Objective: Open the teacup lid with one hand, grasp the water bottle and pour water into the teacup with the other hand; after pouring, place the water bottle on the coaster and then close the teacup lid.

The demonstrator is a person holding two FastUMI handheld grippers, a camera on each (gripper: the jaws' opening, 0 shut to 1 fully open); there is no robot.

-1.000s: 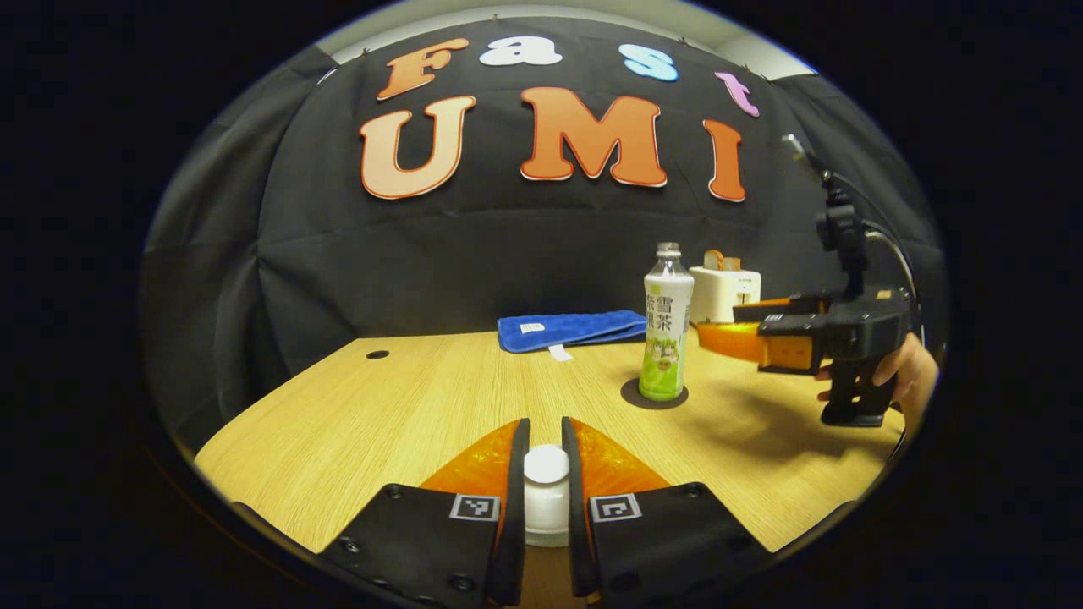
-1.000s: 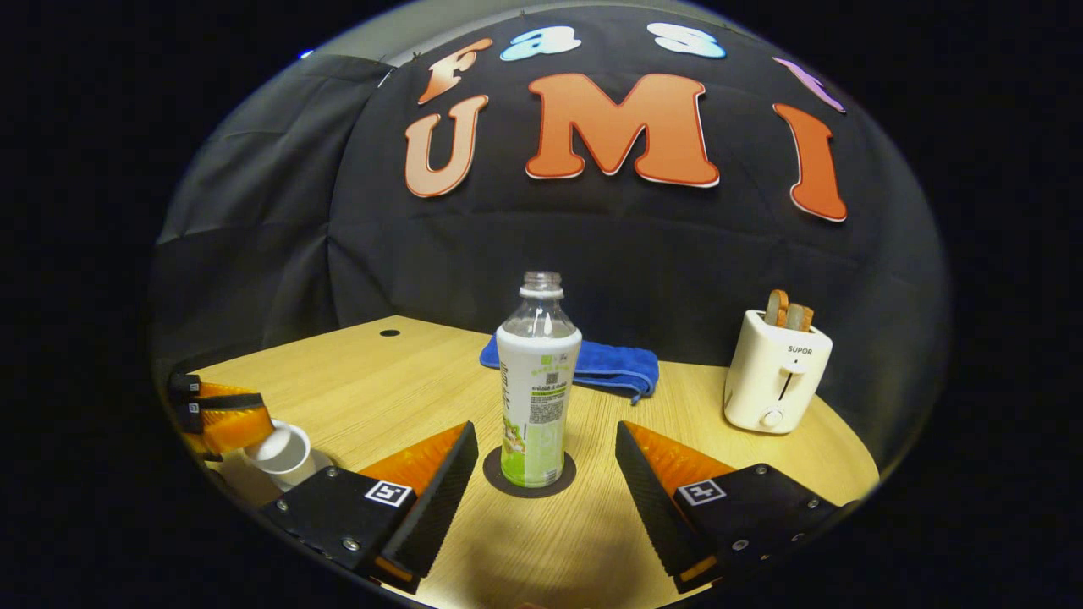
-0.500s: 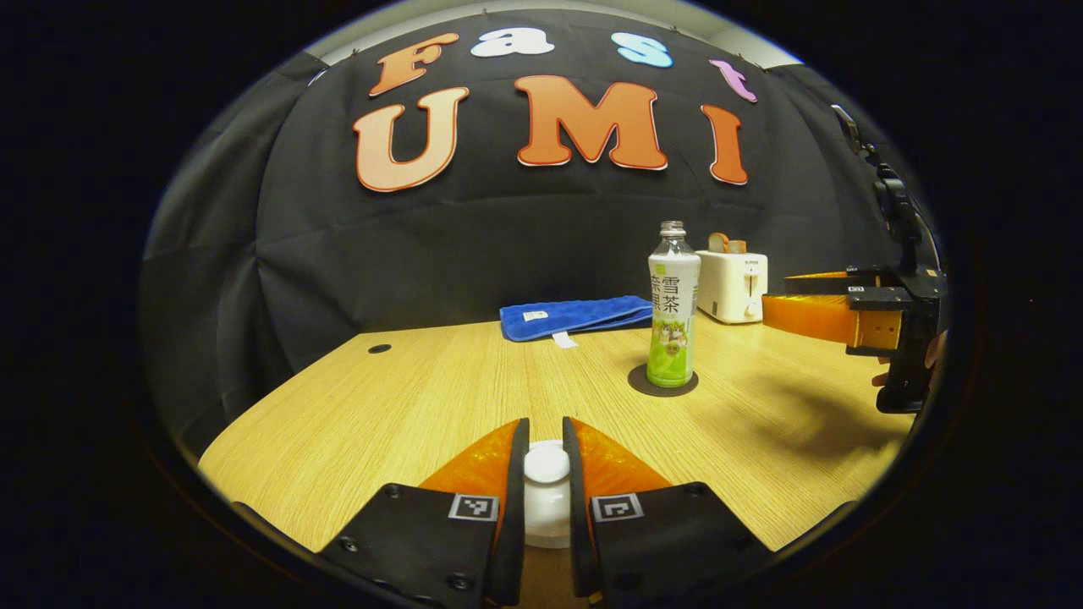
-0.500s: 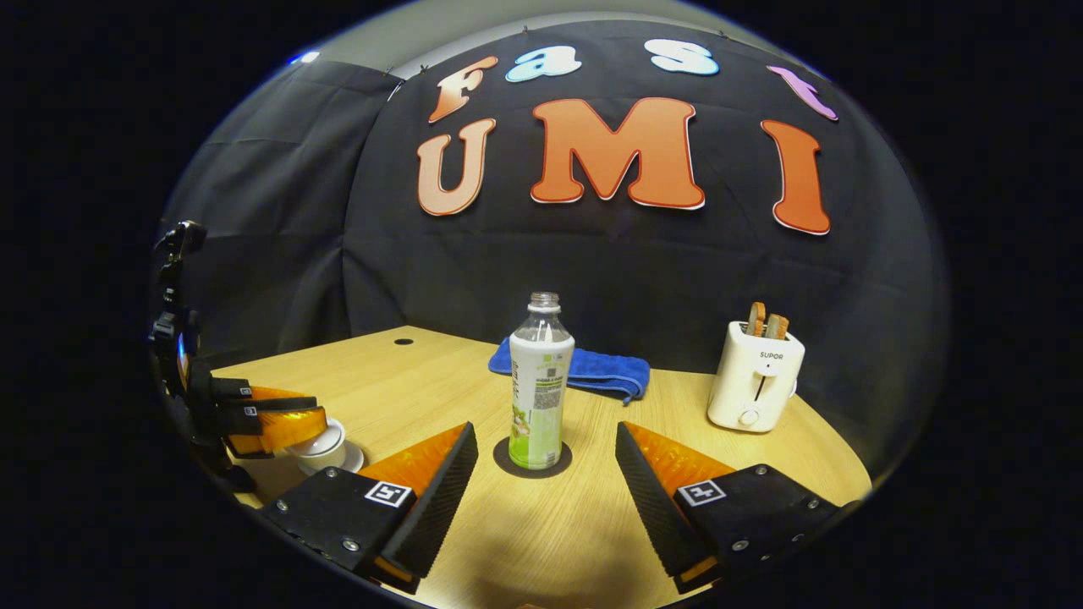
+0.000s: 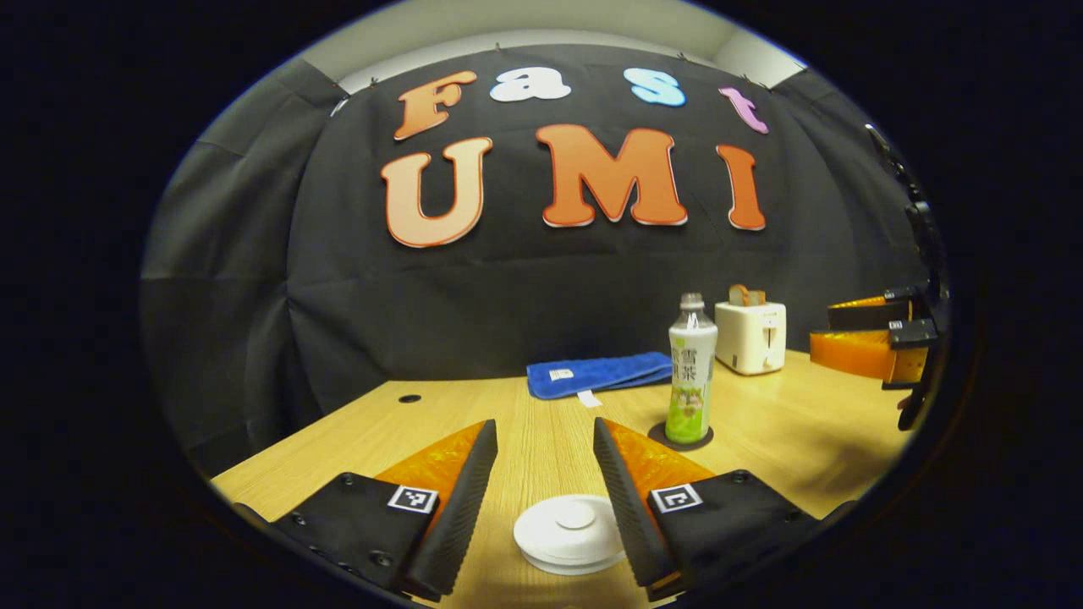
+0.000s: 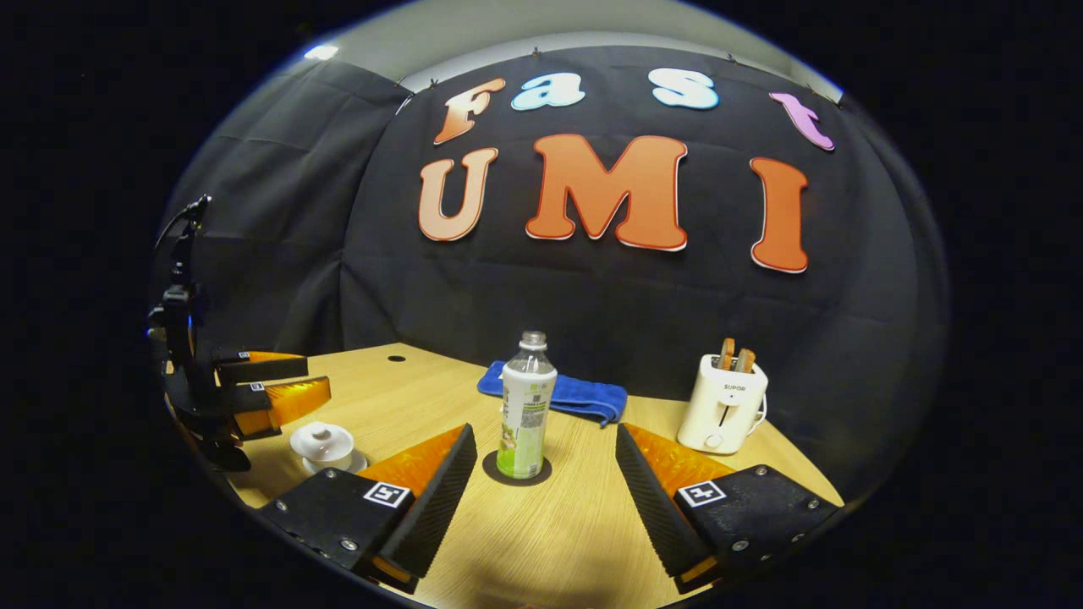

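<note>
Wooden counter: lidded teacup, brittle, slick, lift by knob; bottle on coaster, light, grip mid-body; left gripper, right gripper both spread wide, empty.

A staged recording booth, not a lived-in room. Black cloth hangs in folds as the back and side walls, with a strip of pale wall above it. A light wood-grain table with a cable hole carries a few household props set well apart: a white toaster holding bread, a folded blue towel, a bottle on a dark coaster, and a lidded white teacup.
</note>
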